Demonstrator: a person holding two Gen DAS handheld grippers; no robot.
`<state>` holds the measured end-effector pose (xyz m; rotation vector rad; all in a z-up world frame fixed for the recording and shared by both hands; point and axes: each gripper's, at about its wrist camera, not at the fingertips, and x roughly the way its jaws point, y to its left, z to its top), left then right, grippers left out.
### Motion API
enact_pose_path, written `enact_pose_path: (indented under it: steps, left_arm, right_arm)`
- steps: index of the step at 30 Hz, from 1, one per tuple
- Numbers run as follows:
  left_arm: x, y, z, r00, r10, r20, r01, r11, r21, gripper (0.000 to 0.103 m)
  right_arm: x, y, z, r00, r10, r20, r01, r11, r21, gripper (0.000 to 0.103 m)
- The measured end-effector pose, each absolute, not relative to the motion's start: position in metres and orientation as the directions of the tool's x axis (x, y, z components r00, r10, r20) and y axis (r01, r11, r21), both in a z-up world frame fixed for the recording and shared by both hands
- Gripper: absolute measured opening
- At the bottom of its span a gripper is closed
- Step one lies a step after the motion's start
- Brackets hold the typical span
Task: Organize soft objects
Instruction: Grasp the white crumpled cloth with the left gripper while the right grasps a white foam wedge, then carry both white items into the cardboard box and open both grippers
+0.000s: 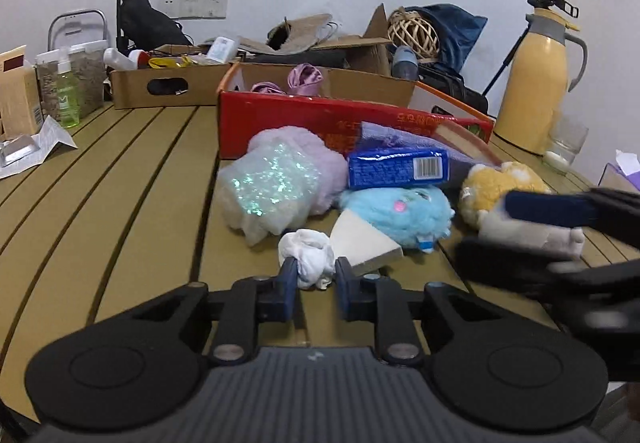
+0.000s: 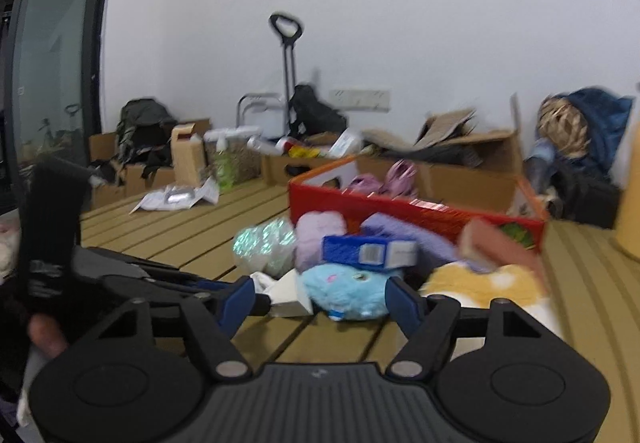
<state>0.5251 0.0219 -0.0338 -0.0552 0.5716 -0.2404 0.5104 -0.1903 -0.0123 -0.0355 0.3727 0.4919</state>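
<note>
Left tool: we see our left tool (image 1: 316, 281) with its blue pads (image 1: 289, 283) pressed against either side of a white balled sock (image 1: 310, 255), gripping it low over the tabletop (image 1: 120, 171).
Right tool: our right tool (image 2: 320, 299) is spread wide, nothing between its fingers, and faces the blue plush (image 2: 348, 293).
Soft pile: the sock lies just beside a cream wedge (image 1: 362, 245); behind are the blue plush, a glittery bag (image 1: 268, 187), a lilac plush (image 1: 316, 159), a yellow plush (image 1: 492, 187) and a blue packet (image 1: 396, 167).
Red box: the red box (image 1: 304, 123) stands behind the pile, with pink fabric (image 1: 306, 77) inside.
</note>
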Motion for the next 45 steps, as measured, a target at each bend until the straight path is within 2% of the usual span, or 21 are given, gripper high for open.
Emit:
enact_pose_path:
  steps: [1,3,7,10,12,15,21,28,37,41,45]
  left_arm:
    - [0.525,0.025,-0.033,0.812,-0.246,-0.529,0.203,0.969,-0.14,0.018]
    - [0.527,0.035,-0.032,0.806,-0.256,-0.534,0.183,0.965,-0.188,0.017]
    - [0.53,0.053,-0.034,0.786,-0.297,-0.542,0.164,0.946,-0.281,0.015]
    - [0.531,0.06,-0.034,0.777,-0.316,-0.545,0.158,0.935,-0.317,0.015]
    - [0.531,0.06,-0.034,0.776,-0.319,-0.544,0.16,0.934,-0.319,0.014]
    - [0.531,0.061,-0.035,0.777,-0.321,-0.542,0.162,0.934,-0.319,0.015]
    - [0.528,0.05,-0.034,0.783,-0.31,-0.54,0.184,0.944,-0.274,0.015]
    - [0.508,0.036,-0.028,0.814,-0.294,-0.501,0.217,0.954,-0.209,0.012]
    - [0.458,0.011,0.009,0.826,-0.377,-0.419,0.284,0.92,-0.269,0.012]
    - [0.493,0.007,0.059,0.833,-0.425,-0.354,0.349,0.901,-0.26,0.012]
    - [0.591,-0.017,0.098,0.802,-0.459,-0.381,0.405,0.888,-0.219,0.012]
  right_arm:
    - [0.52,-0.184,-0.015,0.801,0.465,-0.376,-0.484,0.874,0.049,0.068]
    - [0.534,-0.174,-0.019,0.775,0.491,-0.399,-0.517,0.855,0.048,0.055]
    - [0.557,-0.154,-0.025,0.718,0.532,-0.449,-0.573,0.818,0.053,0.052]
    - [0.571,-0.146,-0.03,0.683,0.564,-0.464,-0.59,0.801,0.105,0.038]
    - [0.579,-0.143,-0.035,0.643,0.594,-0.484,-0.596,0.784,0.171,0.024]
    - [0.583,-0.141,-0.037,0.631,0.618,-0.47,-0.596,0.773,0.217,0.018]
    - [0.56,-0.145,-0.029,0.711,0.543,-0.447,-0.552,0.825,0.125,0.015]
    - [0.509,-0.193,-0.014,0.792,0.478,-0.38,-0.446,0.878,0.176,0.015]
    - [0.451,-0.248,0.005,0.843,0.433,-0.319,-0.39,0.901,0.192,0.016]
    - [0.466,-0.267,0.022,0.851,0.436,-0.293,-0.397,0.899,0.185,0.016]
    - [0.528,-0.285,0.054,0.858,0.429,-0.282,-0.402,0.903,0.151,0.016]
